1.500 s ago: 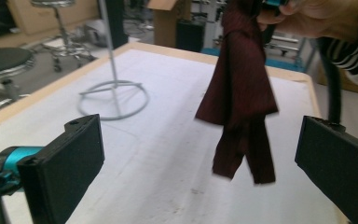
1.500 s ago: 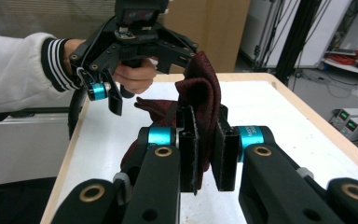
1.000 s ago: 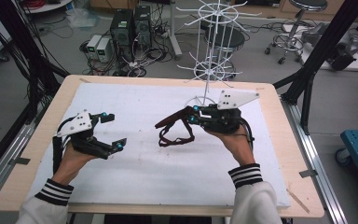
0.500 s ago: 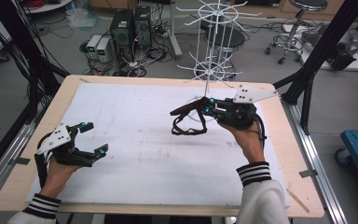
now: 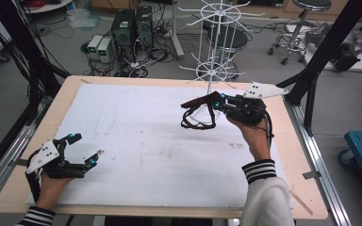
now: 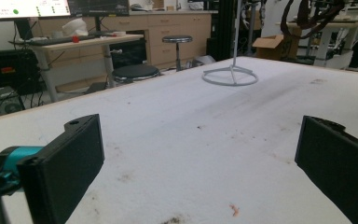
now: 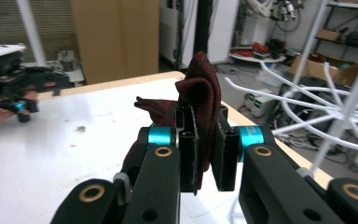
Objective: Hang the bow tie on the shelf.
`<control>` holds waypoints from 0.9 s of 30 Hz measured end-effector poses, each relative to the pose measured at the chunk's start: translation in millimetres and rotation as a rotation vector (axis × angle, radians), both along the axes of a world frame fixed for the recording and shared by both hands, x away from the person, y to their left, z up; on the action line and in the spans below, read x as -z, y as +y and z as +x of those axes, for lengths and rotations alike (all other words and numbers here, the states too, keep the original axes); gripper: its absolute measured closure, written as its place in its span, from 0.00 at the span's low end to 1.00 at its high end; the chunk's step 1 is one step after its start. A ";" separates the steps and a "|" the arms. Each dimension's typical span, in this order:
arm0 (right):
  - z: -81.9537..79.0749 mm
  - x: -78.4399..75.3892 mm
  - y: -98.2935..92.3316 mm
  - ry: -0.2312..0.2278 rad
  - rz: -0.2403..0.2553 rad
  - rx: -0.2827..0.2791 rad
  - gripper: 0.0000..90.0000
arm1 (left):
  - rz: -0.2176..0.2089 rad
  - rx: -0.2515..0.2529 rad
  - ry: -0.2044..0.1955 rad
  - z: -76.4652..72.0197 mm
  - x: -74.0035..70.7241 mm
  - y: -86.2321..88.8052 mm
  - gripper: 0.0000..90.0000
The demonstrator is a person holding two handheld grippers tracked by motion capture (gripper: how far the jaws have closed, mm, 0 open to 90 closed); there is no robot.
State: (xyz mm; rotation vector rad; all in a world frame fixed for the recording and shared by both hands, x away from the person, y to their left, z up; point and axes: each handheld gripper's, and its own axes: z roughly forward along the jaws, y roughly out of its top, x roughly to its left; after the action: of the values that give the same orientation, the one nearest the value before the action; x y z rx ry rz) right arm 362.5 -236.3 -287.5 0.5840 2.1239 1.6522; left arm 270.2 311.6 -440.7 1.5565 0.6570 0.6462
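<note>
Right gripper (image 5: 215,100) clamped on dark red strap (image 5: 197,115), lifted above white-covered desk (image 5: 136,127) beside wire rack (image 5: 210,47). Left gripper (image 6: 200,163) wide open, empty, low over stained desk; stool (image 6: 177,40), drawers behind. Strap (image 7: 200,100) pinched tight, rack arms (image 7: 326,105) right.

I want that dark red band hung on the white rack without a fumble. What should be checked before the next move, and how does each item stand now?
1. Right hand-held gripper shut on the dark red band: ok.
2. Band lifted off the white table cover: ok.
3. White rack upright, arms free beside the band: ok.
4. Band's loop hanging open below the jaws: ok.
5. Left hand-held gripper open, low at the near left, out of the path: ok.
6. Which rack arm the loop lines up with: cannot tell.
</note>
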 end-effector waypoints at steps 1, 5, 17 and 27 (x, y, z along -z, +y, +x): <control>0.7 -0.7 -0.8 0.007 -0.002 0.002 0.93 | 0.000 -0.006 -0.002 -0.6 1.6 1.0 0.02; 4.4 -7.0 -4.6 -0.002 0.000 0.018 0.93 | -0.014 -0.008 -0.013 -2.7 8.4 5.1 0.02; 14.9 -17.1 -11.6 -0.003 -0.008 0.060 0.93 | -0.045 -0.009 -0.029 -4.1 10.7 8.8 0.02; 27.4 -20.9 -9.8 0.009 -0.030 0.099 0.93 | -0.044 -0.018 -0.037 -5.3 11.4 8.1 0.02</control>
State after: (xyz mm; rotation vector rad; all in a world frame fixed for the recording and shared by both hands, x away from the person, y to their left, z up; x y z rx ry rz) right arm 389.9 -246.2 -266.5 0.6768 2.0867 1.5650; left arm 264.9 319.7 -452.2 1.4962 0.6544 0.6686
